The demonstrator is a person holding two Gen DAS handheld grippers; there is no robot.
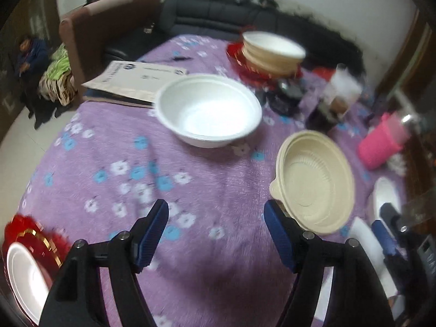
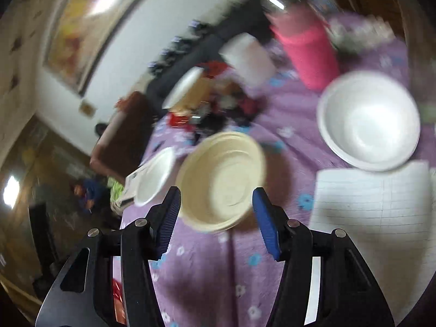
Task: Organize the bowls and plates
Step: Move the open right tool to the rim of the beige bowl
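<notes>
My left gripper (image 1: pixel 216 231) hangs open over the purple flowered tablecloth (image 1: pixel 109 190) with nothing between its fingers. A cream bowl (image 1: pixel 316 182) lies just beyond its right finger, close to the tip. A white bowl (image 1: pixel 208 109) sits farther back at the middle. In the right wrist view my right gripper (image 2: pixel 216 218) is open, and the same cream bowl (image 2: pixel 223 179) lies just past its fingertips, blurred, with neither pad pressing on it. A second white bowl (image 2: pixel 368 120) sits to the right. A stack of cream bowls (image 1: pixel 272 51) stands on a red plate at the far side.
A white plate (image 1: pixel 24 278) on a red and gold plate sits at the near left. Papers (image 1: pixel 130 81) lie at the back left, a white sheet (image 2: pixel 373 212) at the right. A pink container (image 2: pixel 308 51) and dark clutter (image 1: pixel 286 95) crowd the far right. A sofa stands behind the table.
</notes>
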